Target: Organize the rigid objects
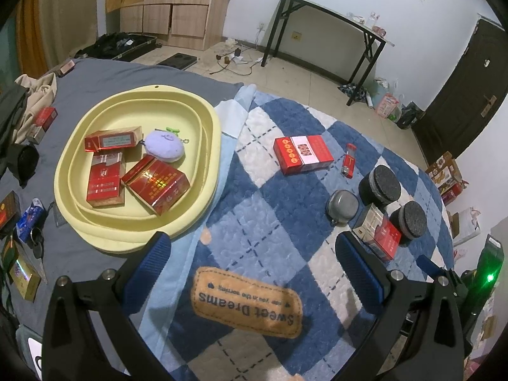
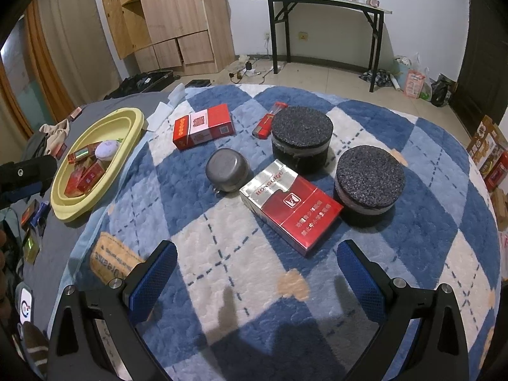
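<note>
Right gripper [image 2: 257,273] open, empty — red-silver pack [image 2: 290,204] just ahead.

- Bed is covered by a blue-and-white checked blanket [image 2: 254,285] over a grey sheet [image 1: 95,79].
- Yellow basin [image 1: 209,171] is set on the sheet at the blanket's left edge.
- Right of the basin, lying on the blanket: red-and-white carton [image 2: 203,130], red lighter [image 2: 265,123], grey metal bowl [image 2: 227,171], two black foam-topped cylinders [image 2: 301,136] [image 2: 370,181], red-and-silver cigarette pack [image 2: 290,204].
- Left of the basin, on the sheet: small boxes [image 1: 19,273], keys [image 1: 36,243], beige cloth [image 1: 35,101].
</note>
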Demonstrator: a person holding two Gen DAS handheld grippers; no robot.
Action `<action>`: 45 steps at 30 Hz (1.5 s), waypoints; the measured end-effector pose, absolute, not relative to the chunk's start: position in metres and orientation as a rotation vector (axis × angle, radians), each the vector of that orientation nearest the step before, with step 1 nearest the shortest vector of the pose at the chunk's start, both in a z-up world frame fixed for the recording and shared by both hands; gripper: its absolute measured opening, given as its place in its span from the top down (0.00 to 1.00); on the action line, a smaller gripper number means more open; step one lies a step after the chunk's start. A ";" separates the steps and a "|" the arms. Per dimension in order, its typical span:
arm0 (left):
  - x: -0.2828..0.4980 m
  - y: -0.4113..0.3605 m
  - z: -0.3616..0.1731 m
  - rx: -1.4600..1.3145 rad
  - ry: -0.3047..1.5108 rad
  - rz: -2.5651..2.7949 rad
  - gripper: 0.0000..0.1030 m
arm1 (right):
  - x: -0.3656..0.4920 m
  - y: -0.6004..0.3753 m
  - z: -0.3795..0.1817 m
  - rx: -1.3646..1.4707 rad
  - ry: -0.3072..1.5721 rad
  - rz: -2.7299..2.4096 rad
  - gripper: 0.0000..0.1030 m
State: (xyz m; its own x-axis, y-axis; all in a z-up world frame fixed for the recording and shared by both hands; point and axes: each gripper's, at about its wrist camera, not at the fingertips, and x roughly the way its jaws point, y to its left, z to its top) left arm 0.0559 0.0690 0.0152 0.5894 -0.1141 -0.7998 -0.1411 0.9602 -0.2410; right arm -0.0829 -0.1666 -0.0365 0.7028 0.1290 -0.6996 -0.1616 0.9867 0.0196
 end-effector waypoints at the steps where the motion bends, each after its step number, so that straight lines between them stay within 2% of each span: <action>1: 0.056 0.069 0.015 -0.293 0.943 0.016 0.00 | -0.083 -0.166 -0.037 -0.046 0.776 0.162 0.00; 35: 0.059 0.064 0.009 -0.261 0.960 0.012 0.00 | -0.080 -0.168 -0.037 -0.049 0.783 0.170 0.00; 45: 0.064 0.089 0.003 -0.318 0.972 0.018 0.00 | -0.078 -0.181 -0.034 -0.031 0.771 0.140 0.00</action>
State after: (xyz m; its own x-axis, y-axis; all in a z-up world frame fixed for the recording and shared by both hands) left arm 0.0644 0.0890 0.0027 0.5669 -0.1264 -0.8140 -0.1569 0.9535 -0.2574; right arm -0.0780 -0.1812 -0.0342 0.7085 0.1146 -0.6964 -0.1371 0.9903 0.0235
